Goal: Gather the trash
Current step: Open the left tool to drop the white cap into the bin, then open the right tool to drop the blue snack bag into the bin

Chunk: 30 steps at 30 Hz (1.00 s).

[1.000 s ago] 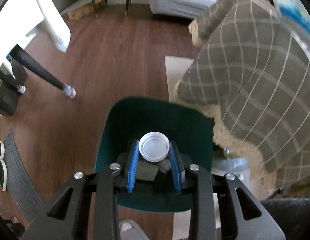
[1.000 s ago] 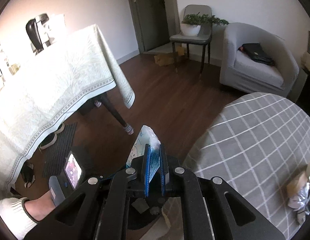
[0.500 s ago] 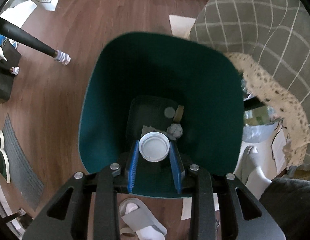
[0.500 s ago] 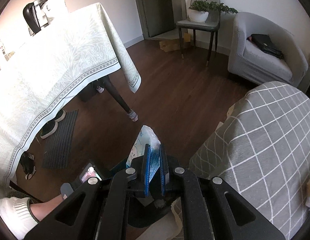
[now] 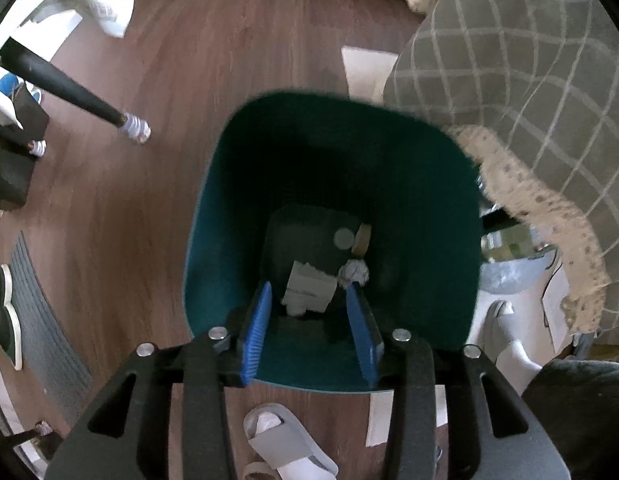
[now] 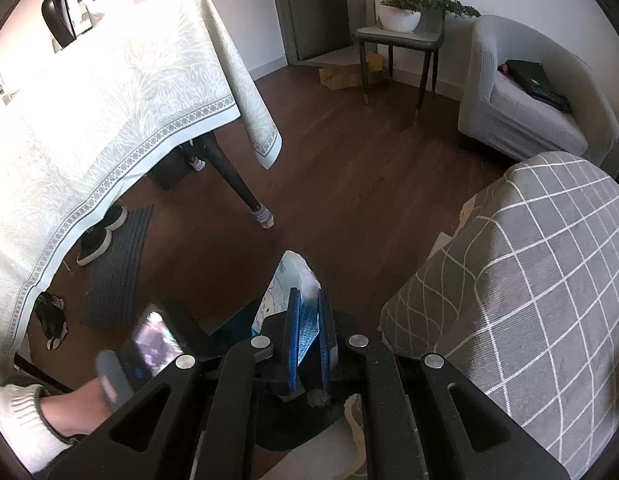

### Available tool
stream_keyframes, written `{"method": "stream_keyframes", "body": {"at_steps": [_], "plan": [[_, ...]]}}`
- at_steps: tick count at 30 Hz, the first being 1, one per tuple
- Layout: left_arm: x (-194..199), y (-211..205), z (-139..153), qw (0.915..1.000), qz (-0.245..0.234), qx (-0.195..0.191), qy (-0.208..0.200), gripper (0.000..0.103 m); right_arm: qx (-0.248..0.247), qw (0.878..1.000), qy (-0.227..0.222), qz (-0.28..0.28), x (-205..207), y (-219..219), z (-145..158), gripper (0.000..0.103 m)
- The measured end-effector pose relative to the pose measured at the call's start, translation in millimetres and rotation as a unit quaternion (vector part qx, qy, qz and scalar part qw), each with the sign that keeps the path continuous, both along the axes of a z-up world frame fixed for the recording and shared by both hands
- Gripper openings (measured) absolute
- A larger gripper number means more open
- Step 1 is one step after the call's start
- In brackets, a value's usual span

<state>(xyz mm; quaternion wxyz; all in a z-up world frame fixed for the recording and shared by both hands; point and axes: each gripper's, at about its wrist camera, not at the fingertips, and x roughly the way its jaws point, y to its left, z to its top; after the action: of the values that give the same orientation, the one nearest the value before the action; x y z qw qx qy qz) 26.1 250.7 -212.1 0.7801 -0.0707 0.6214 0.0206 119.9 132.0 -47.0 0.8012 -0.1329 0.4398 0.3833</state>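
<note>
- The white cap that sat between your left hand-held gripper's (image 5: 311, 326) blue pads half a second ago is gone, and the jaws now stand spread and empty over the open mouth of the green bin (image 5: 213, 208).
- That reads as a drop done: one piece of trash is in, and your left side is free for the next pick.
- I cannot pick the cap out for certain among the bin's contents. You can see a pale flat scrap (image 5: 309, 290), a crumpled white wad (image 5: 354, 272) and a small grey disc (image 5: 344, 238) on the dark bottom.
- The bin is smooth hard plastic with rounded corners, teal inside, standing on the wooden floor (image 5: 121, 216) just beside the checked blanket (image 5: 529, 72) with its fuzzy speckled underside.
- The view is a little blurred at the bin's far rim.
- Your right hand-held gripper (image 6: 309, 330) is pressed together on a white-and-blue wrapper (image 6: 287, 288): thin, crinkly film, standing up in a soft peak past the fingertips.
- That wrapper is well pinched but floppy and light, so by my judgement it may cling to the ribbed pads when you let go.
- The bin shows only as a dark edge beneath that gripper, so bring it squarely over the opening before you release.
</note>
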Motion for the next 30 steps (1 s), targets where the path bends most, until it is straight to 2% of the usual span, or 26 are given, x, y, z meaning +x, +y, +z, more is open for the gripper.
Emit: {"method": "stream_keyframes", "body": {"at_steps": [4, 8, 10, 14, 20, 30], "plan": [[-3, 6, 28, 0.9994, 0.003, 0.001, -0.034, 0.043, -0.007, 1.0, 0.002, -0.002, 2, 6, -6, 0.008], [-6, 17, 62, 0.997, 0.01, -0.003, -0.077, 0.032, -0.016, 1.0, 0.007, -0.001, 2, 13, -16, 0.008], [-8, 22, 79, 0.9951, 0.019, -0.005, -0.097, 0.031, -0.024, 1.0, 0.011, 0.003, 1, 18, -23, 0.008], [-15, 31, 119, 0.9888, 0.03, -0.003, -0.146, 0.03, -0.034, 0.999, 0.024, 0.013, -3, 26, -38, 0.008], [-22, 42, 167, 0.9777, 0.06, -0.029, -0.199, 0.023, -0.063, 0.997, 0.041, 0.026, -6, 42, -67, 0.008], [-32, 35, 214, 0.9647, 0.059, -0.035, -0.254, 0.02, -0.111, 0.99, 0.063, 0.051, -17, 61, -116, 0.008]]}}
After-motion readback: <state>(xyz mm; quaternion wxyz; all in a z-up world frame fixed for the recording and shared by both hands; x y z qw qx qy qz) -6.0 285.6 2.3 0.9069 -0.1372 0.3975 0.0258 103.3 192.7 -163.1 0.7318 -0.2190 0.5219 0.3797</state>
